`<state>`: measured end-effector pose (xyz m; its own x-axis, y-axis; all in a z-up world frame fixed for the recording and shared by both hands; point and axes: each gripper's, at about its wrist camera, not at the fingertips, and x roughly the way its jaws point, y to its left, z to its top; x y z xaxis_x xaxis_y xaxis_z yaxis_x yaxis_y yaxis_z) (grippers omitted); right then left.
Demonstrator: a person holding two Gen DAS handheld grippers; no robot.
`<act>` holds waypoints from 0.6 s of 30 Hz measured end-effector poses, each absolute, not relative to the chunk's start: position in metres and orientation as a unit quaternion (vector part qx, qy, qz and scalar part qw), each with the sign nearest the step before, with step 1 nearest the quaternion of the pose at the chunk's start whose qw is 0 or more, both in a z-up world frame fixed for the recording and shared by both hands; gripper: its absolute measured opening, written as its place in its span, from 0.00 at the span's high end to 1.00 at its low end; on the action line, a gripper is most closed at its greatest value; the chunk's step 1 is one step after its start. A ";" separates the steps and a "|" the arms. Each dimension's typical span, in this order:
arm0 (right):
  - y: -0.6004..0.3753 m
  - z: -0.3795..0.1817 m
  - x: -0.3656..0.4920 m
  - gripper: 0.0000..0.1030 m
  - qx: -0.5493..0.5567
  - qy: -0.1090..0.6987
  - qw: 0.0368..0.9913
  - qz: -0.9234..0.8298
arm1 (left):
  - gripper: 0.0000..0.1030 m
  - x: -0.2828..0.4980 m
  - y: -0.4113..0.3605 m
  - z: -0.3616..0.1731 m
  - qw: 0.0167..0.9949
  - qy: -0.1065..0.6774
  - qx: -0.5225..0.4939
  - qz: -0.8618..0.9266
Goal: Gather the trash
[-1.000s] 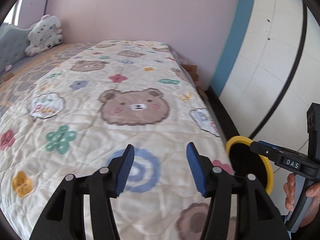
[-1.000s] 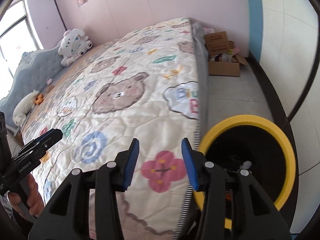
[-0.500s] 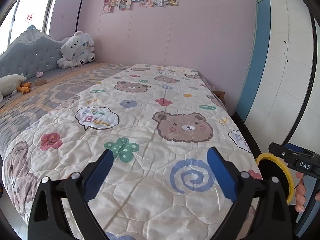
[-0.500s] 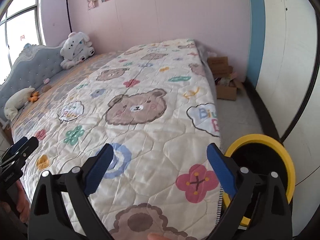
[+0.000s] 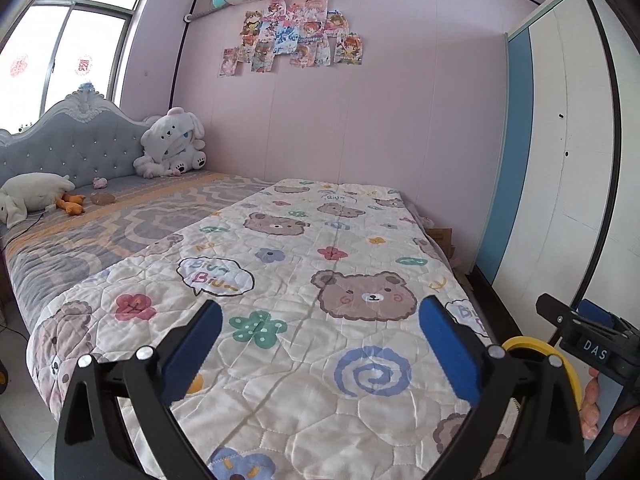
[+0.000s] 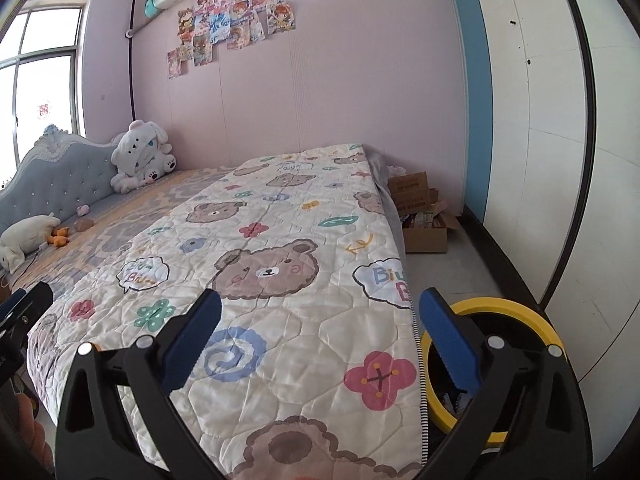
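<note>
Your left gripper (image 5: pixel 320 344) stands wide open with nothing between its blue pads, held over the foot of the bed (image 5: pixel 280 280); your right gripper (image 6: pixel 320 340) is spread just as wide and just as empty. Both hang clear of the quilt, probably so you can look the room over before choosing a piece.

From the left wrist view, at nine o'clock a white plush duck (image 5: pixel 32 196) lies by the grey tufted headboard (image 5: pixel 80 144), and at eleven a white plush dog (image 5: pixel 172 144) sits against the wall. At twelve, anime posters (image 5: pixel 292 36) are stuck to the pink wall; their lettering is too small to read. On the bear quilt (image 5: pixel 340 240) a speech bubble reads "Biu~ Biu~".

At four o'clock the yellow-rimmed bin (image 6: pixel 492 360) stands on the floor just beside the bed's corner, handy for drops. The right gripper's body reads "DAS". No loose trash shows on the bed. A cardboard box (image 6: pixel 424 216) at one o'clock in the right view holds clutter, with unreadable print.
</note>
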<state>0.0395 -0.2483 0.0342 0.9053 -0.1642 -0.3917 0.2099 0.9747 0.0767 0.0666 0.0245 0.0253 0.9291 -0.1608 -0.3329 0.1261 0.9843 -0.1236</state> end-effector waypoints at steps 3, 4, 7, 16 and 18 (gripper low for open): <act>-0.247 0.037 0.030 0.08 0.059 0.185 0.976 -0.097 | 0.08 0.058 0.024 0.029 0.982 0.166 -0.049 -0.072; -0.247 0.038 0.028 0.08 0.059 0.184 0.976 -0.098 | 0.08 0.057 0.024 0.030 0.983 0.164 -0.050 -0.073; -0.246 0.038 0.025 0.08 0.060 0.185 0.976 -0.096 | 0.08 0.053 0.023 0.031 0.983 0.162 -0.051 -0.074; -0.241 0.034 0.023 0.08 0.055 0.195 0.975 -0.092 | 0.08 0.046 0.018 0.034 0.983 0.160 -0.047 -0.078; -0.243 0.034 0.025 0.08 0.060 0.199 0.974 -0.091 | 0.08 0.044 0.017 0.034 0.983 0.159 -0.047 -0.079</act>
<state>0.0252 -0.2426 0.0337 0.9040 -0.1525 -0.3993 0.2007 0.9763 0.0814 0.0444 0.0174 0.0338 0.9369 -0.1699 -0.3056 0.1403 0.9832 -0.1166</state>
